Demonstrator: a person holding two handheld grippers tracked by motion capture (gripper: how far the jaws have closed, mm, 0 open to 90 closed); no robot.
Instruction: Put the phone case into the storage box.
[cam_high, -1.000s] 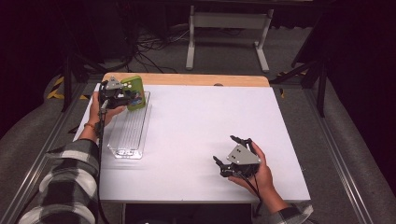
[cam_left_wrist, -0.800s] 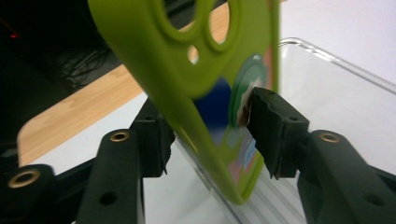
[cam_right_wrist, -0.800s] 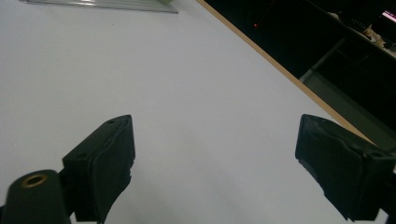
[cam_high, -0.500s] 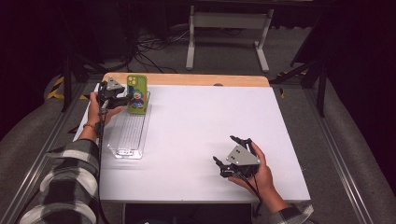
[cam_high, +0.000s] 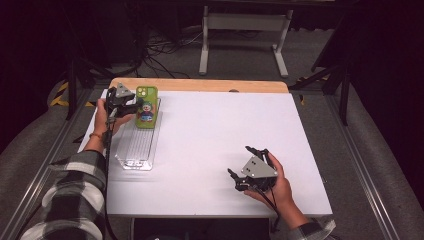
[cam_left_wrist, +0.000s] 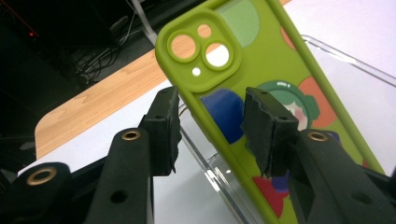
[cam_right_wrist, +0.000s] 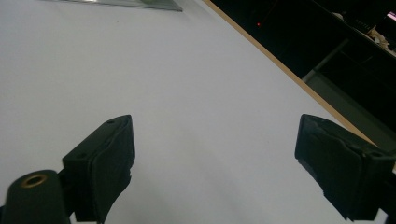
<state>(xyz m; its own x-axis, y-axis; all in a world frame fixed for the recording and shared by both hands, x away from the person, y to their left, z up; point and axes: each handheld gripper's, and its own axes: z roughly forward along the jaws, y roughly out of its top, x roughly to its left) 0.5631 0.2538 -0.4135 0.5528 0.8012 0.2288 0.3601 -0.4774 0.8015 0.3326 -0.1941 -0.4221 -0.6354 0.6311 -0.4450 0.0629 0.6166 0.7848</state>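
Observation:
A green phone case (cam_high: 147, 107) with a cartoon figure and coloured dots shows its back over the far end of a clear plastic tray (cam_high: 135, 150). My left gripper (cam_high: 134, 106) is at its left side. In the left gripper view the case (cam_left_wrist: 261, 56) has its long edge running between the jaws of that gripper (cam_left_wrist: 212, 126). The jaws have just been closing, and both pads are against the case. It is tilted and raised off the tray. My right gripper (cam_high: 237, 160) rests low at the table's near right, open, with bare white table between its jaws (cam_right_wrist: 215, 158).
The white table (cam_high: 225, 125) has a wooden strip (cam_high: 200, 85) along its far edge. Past it are dark floor, cables and a metal stand (cam_high: 245, 35). A plaid sleeve (cam_high: 75, 195) comes in at the lower left.
The phone case has turned from a steep tilt to show its whole back to the high view, and it now lies along the tray's far end. Both hands stayed where they were.

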